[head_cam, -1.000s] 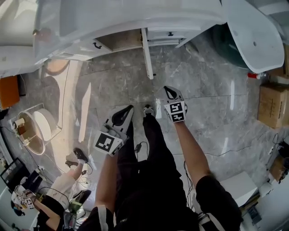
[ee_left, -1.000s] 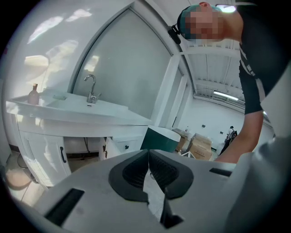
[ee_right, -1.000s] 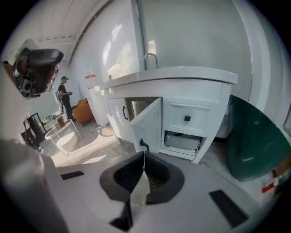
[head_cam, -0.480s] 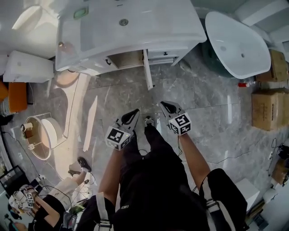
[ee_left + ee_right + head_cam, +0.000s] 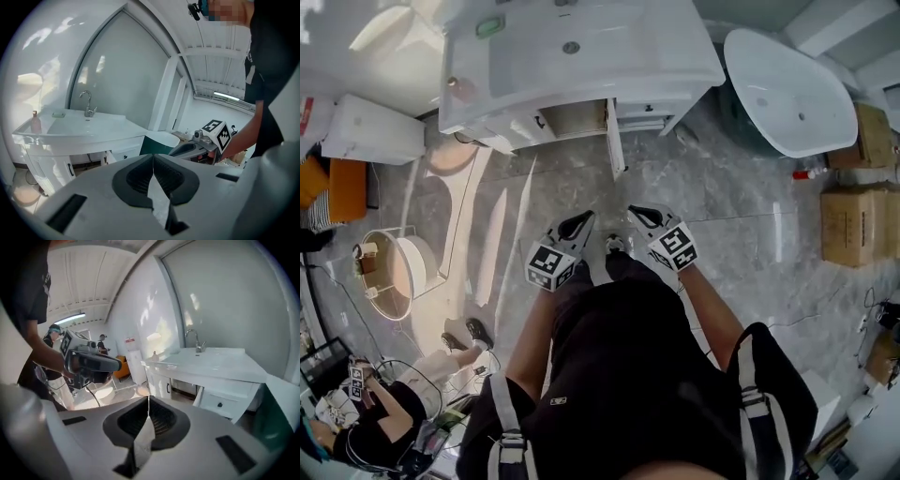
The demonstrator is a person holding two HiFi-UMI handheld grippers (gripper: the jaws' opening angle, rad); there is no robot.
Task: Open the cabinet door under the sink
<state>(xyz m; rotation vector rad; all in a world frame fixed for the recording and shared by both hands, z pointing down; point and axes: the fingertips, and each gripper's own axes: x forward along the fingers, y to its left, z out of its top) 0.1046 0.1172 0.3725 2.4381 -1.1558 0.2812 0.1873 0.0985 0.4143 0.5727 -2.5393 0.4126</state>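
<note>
1. The cabinet door (image 5: 613,141) under the sink (image 5: 534,66) stands swung out from the cabinet front. In the head view we see it edge-on as a narrow white strip. Beside it the compartment is open and dark.
2. A second door (image 5: 523,127), to the left of the opening, lies flush with its dark handle showing. We judge the task's door to be open already, or very nearly so.
3. Key relation: the open door's long axis runs from the cabinet straight out toward us over the grey floor (image 5: 722,216), and its free edge is the nearest part.
4. That edge lies ahead of both tools and roughly between their lines, well apart from each.
5. The left hand-held gripper (image 5: 583,219) is closed on nothing; its pads meet at the tip.
6. The right hand-held gripper (image 5: 637,212) is likewise closed and empty. By our estimate it is slightly the nearer to the free edge.
</note>
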